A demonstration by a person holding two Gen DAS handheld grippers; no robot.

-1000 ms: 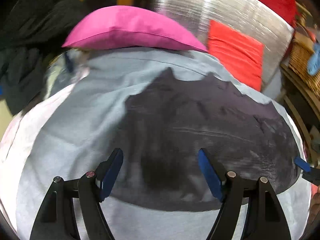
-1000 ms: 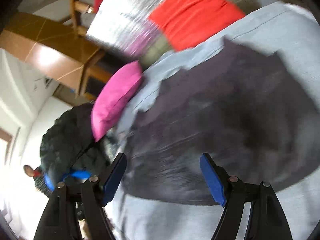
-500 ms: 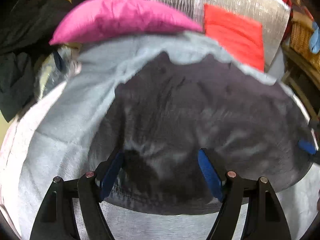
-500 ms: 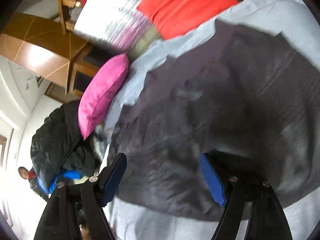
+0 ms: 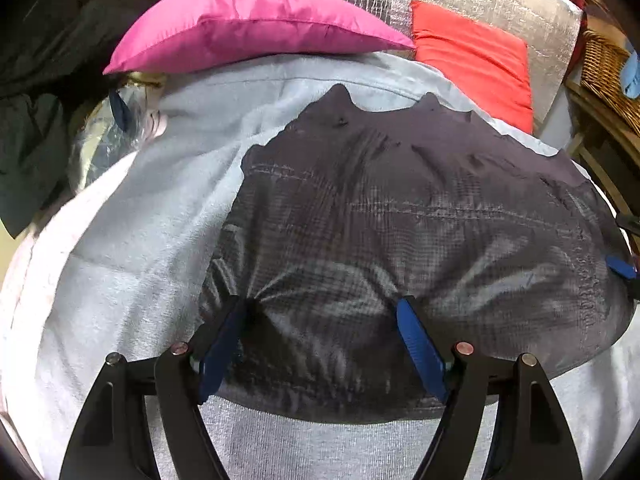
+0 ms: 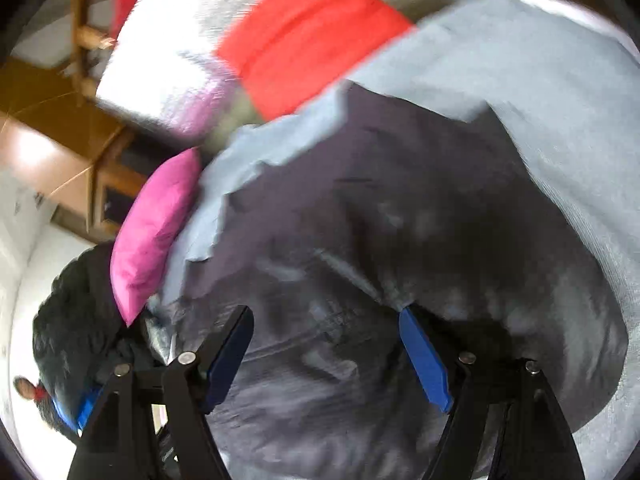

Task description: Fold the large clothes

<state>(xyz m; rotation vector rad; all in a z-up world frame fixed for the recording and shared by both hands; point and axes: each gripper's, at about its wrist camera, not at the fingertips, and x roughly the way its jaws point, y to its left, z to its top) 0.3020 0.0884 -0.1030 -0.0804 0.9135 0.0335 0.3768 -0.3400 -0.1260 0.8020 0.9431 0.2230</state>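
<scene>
On a pale grey-blue blanket (image 5: 132,240) below a pink pillow (image 5: 256,24) and a red cushion (image 5: 476,60) lies the dark checked garment (image 5: 400,216), spread flat, with the left gripper (image 5: 320,320) and the right gripper (image 6: 326,334) both over it, jaws wide, gripping nothing.
</scene>
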